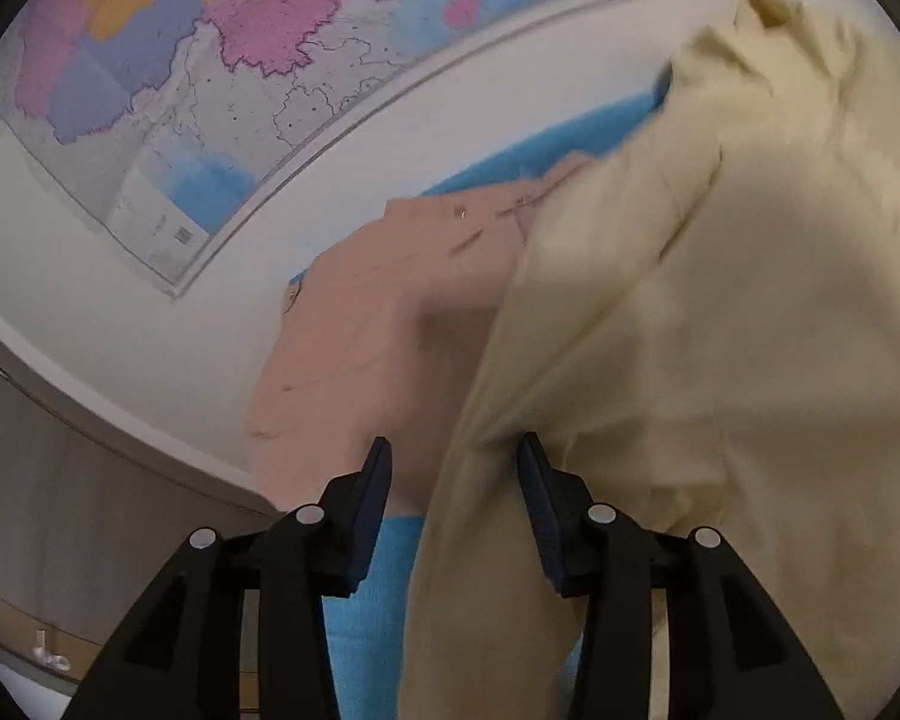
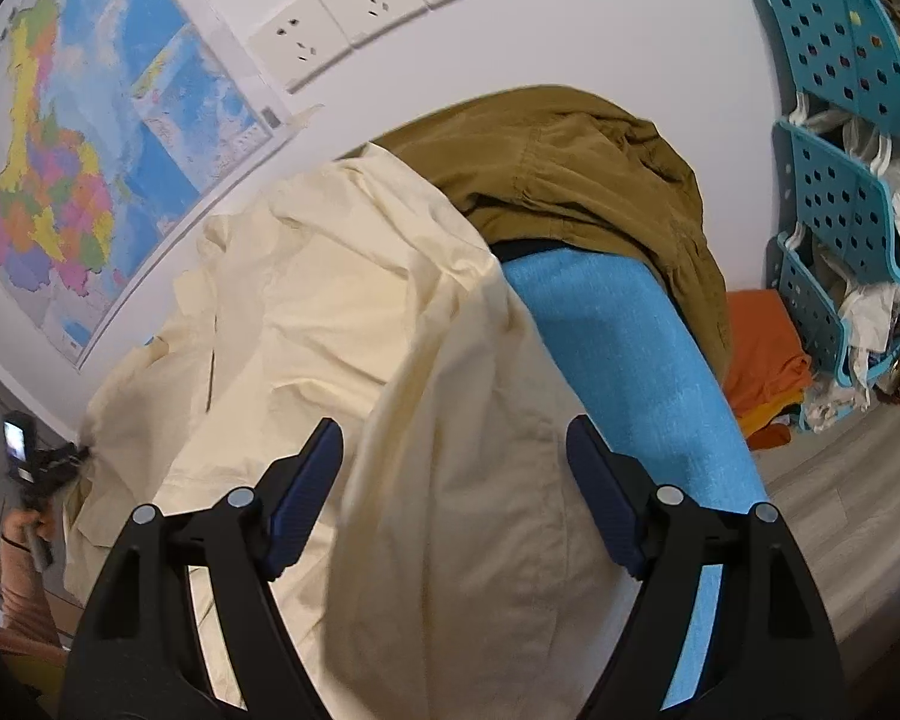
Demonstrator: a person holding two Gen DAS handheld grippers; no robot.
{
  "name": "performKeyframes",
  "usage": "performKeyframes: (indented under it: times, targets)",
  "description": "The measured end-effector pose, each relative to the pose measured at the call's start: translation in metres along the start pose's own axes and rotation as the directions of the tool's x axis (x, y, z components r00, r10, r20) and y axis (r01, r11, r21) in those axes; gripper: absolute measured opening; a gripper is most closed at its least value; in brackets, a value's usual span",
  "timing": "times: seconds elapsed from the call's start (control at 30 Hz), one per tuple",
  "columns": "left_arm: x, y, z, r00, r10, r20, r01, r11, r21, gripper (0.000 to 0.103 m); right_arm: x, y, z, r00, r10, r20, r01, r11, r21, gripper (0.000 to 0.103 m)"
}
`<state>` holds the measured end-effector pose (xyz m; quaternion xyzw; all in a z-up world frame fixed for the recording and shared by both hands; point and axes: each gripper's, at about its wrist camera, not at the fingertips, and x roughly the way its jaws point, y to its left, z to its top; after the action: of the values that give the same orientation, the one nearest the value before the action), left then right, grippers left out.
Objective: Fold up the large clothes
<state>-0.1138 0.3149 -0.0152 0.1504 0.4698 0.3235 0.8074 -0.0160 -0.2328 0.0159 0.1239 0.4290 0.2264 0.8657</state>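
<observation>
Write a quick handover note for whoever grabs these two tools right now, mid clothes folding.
Left tool: open, a fold of the cream garment running between its fingers, not pinched.
Right tool: open wide over the same cream garment, gripping nothing.
The cream garment lies spread on the blue surface. A pink garment lies beside it toward the wall map; an olive-brown garment is heaped behind it; orange clothes sit on the floor by the teal rack.
Done: no finished fold is visible.
Left: re-grip the cream garment and fold it, then probably the others.
</observation>
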Motion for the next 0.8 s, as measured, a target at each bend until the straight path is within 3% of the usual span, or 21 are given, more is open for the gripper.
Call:
performKeyframes:
  times: [0.03,0.07,0.1,0.17,0.2,0.3,0.33,0.4,0.47,0.53,0.6,0.67,0.73,0.8]
  targets:
    - [-0.005,0.004,-0.002,1.000,-0.012,0.009,0.012,0.999,-0.037,0.042,-0.007,0.010,-0.001,1.000,0.005,0.011,-0.005,0.999,-0.035,0.077]
    - [-0.020,0.018,-0.007,0.996,-0.072,0.057,0.079,0.990,-0.120,0.045,-0.013,0.017,-0.002,1.000,0.020,0.019,-0.019,0.998,-0.062,0.077]
    - [-0.036,0.031,-0.011,0.983,-0.138,0.125,0.159,0.971,-0.178,0.050,-0.021,0.029,-0.006,0.998,0.052,0.029,-0.049,0.994,-0.102,0.077]
    - [-0.064,0.046,-0.022,0.936,-0.239,0.260,0.296,0.932,-0.208,0.054,-0.035,0.055,-0.017,0.993,0.114,0.031,-0.106,0.975,-0.197,0.078]
    - [-0.085,0.048,-0.031,0.891,-0.315,0.326,0.383,0.908,-0.171,0.057,-0.039,0.069,-0.026,0.990,0.139,0.017,-0.130,0.959,-0.251,0.079]
    - [-0.127,0.027,-0.051,0.807,-0.438,0.397,0.486,0.874,-0.024,0.059,-0.040,0.112,-0.058,0.977,0.198,-0.080,-0.214,0.886,-0.411,0.081]
    - [-0.139,0.016,-0.059,0.772,-0.496,0.397,0.527,0.849,0.038,0.059,-0.037,0.128,-0.074,0.979,0.165,-0.118,-0.202,0.848,-0.490,0.081]
    - [-0.158,-0.004,-0.075,0.721,-0.579,0.381,0.580,0.805,0.124,0.059,-0.031,0.142,-0.096,0.984,0.098,-0.151,-0.167,0.807,-0.567,0.080]
    - [-0.167,-0.017,-0.095,0.686,-0.636,0.353,0.619,0.765,0.176,0.061,-0.029,0.137,-0.107,0.984,0.063,-0.165,-0.144,0.823,-0.549,0.078]
    - [-0.170,-0.024,-0.111,0.665,-0.672,0.327,0.653,0.735,0.183,0.062,-0.037,0.115,-0.113,0.982,0.106,-0.159,-0.168,0.877,-0.449,0.078]
    - [-0.170,-0.024,-0.128,0.651,-0.692,0.312,0.674,0.716,0.181,0.064,-0.043,0.100,-0.123,0.985,0.086,-0.152,-0.143,0.896,-0.421,0.081]
    - [-0.170,-0.022,-0.140,0.626,-0.719,0.302,0.702,0.688,0.181,0.066,-0.042,0.094,-0.132,0.992,0.027,-0.120,-0.078,0.893,-0.444,0.084]
    - [-0.171,-0.021,-0.148,0.617,-0.729,0.297,0.709,0.678,0.192,0.068,-0.033,0.092,-0.140,0.995,-0.055,-0.083,0.011,0.886,-0.463,0.084]
    - [-0.170,-0.023,-0.155,0.612,-0.740,0.281,0.716,0.669,0.202,0.069,-0.024,0.093,-0.145,0.987,-0.160,-0.022,0.128,0.855,-0.503,0.082]
